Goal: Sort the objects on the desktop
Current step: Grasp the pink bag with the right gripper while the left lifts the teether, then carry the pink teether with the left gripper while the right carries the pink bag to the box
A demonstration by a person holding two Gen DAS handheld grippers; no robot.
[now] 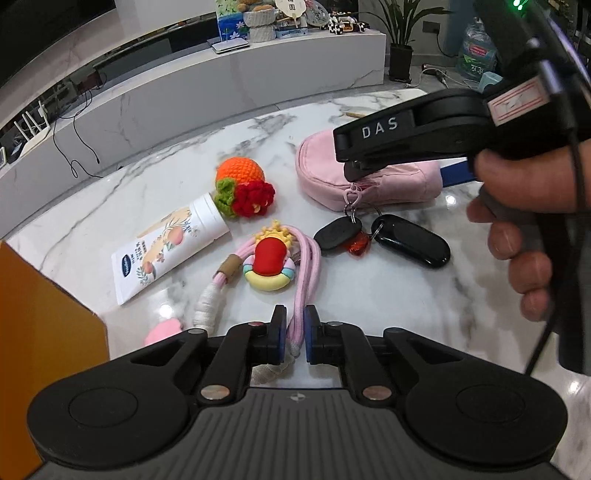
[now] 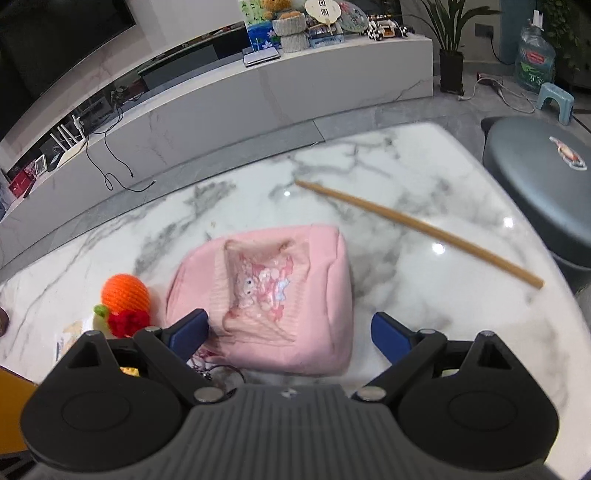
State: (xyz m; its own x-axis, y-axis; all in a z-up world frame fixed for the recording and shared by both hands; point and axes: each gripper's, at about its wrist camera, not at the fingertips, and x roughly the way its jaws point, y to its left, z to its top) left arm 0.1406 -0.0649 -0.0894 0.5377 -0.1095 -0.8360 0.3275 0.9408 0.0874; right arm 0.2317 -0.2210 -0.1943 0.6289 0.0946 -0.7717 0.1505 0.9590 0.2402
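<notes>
A white tabletop (image 2: 369, 166) veined with grey marble catches small bright glints of ceiling light. Beyond it, across a grey tiled floor (image 2: 399, 110), runs a long low marble-look cabinet (image 2: 295, 85) under a dark screen (image 2: 55, 33) at far left. A potted plant (image 2: 450, 44) stands at the cabinet's right end, a water jug (image 2: 535, 62) and small blue stool (image 2: 557, 101) further right

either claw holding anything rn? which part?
Left claw is shut on the pink cord of the lanyard charm, near its lower end. Right claw is open, straddling the pink pouch, holding nothing.
</notes>
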